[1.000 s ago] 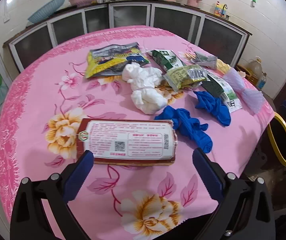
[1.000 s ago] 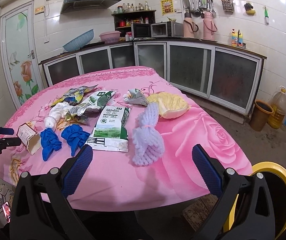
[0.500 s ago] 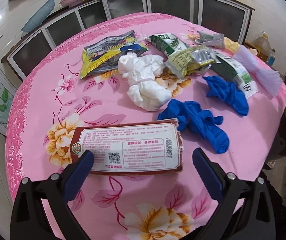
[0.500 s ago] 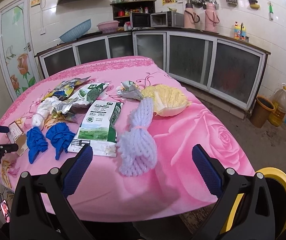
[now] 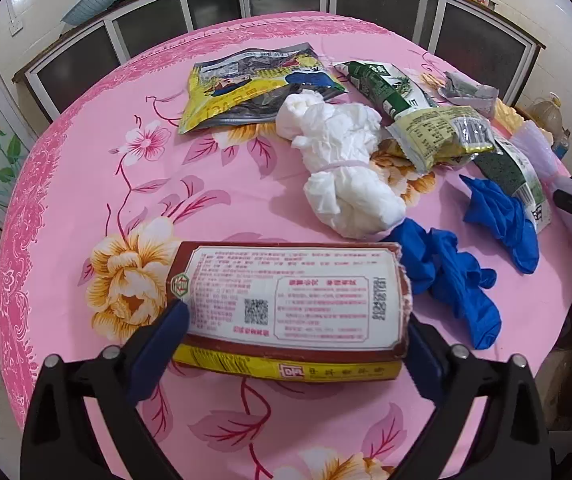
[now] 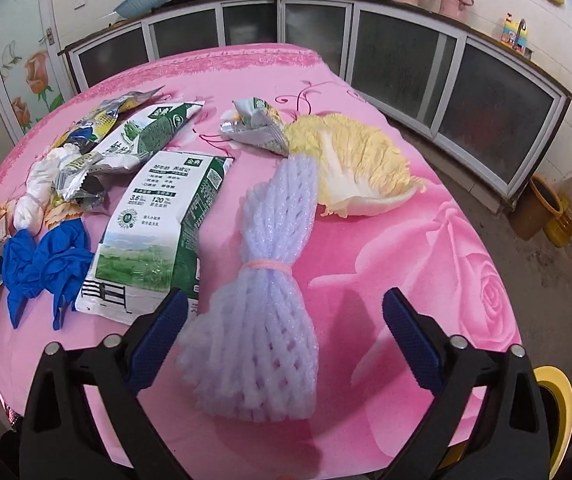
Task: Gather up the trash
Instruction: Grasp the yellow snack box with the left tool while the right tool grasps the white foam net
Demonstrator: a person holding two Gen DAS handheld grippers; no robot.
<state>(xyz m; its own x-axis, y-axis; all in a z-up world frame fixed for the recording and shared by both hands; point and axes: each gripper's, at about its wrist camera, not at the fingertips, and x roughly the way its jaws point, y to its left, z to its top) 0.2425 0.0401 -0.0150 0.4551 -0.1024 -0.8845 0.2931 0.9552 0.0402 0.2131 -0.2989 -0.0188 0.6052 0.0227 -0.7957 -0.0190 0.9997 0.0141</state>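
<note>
The round table under a pink flowered cloth carries all the trash. Its near edge runs just below both tools, and the left half of the cloth is bare, so there is open room on that side. Beyond the far edge stands a row of dark glass-door cabinets.

The left gripper has its blue pads spread wide around the red and white printed carton. The left pad touches the carton's corner, while the right pad is half hidden behind its end, so I cannot tell if it presses. Just behind the carton lie the crumpled blue rubber gloves and the white tied tissue bundle, touching each other. Behind them is the yellow foil snack bag.

The right gripper is released and wide open, its fingers on either side of the pale purple foam net bundle, which lies near the table's near edge. The flat green and white milk pouch lies just left of it, under the left finger. The yellow cabbage leaf touches the net's far end. A yellow-rimmed bin stands below the table edge at the right.
</note>
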